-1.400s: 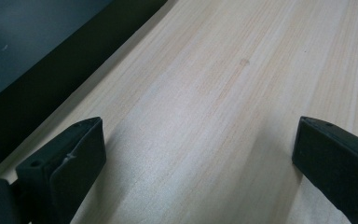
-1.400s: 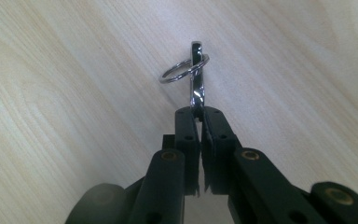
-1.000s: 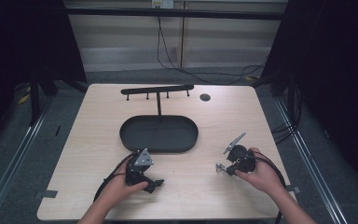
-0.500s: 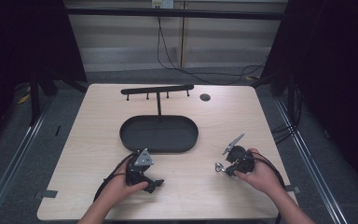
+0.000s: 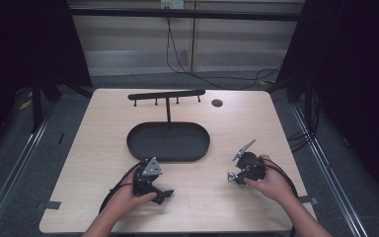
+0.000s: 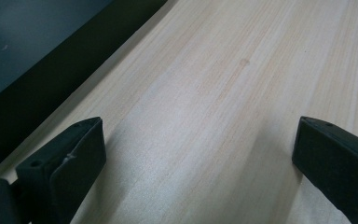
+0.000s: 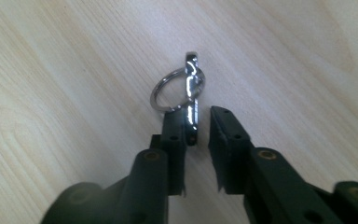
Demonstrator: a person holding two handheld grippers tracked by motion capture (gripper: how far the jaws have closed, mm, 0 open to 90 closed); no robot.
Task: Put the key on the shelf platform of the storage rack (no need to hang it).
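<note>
Little has changed over the last second: both hands stay low over the counter [image 5: 276, 128]. The right hand-held gripper [image 7: 198, 126] holds a key ring [image 7: 179, 88] with its metal tab against one pad, jaws slightly apart. The left hand-held gripper [image 6: 196, 154] stays spread, empty, near the black oval tray [image 5: 168, 141].

The high view looks forward and down from above the near edge, taking in the whole wooden table [image 5: 98, 148] and the floor beyond. The left gripper view sits low and close over the tabletop [image 6: 223, 93], facing along the boards toward a dark edge. The right gripper view looks steeply down, very close. All three share the same pale tabletop [image 7: 65, 70].
</note>
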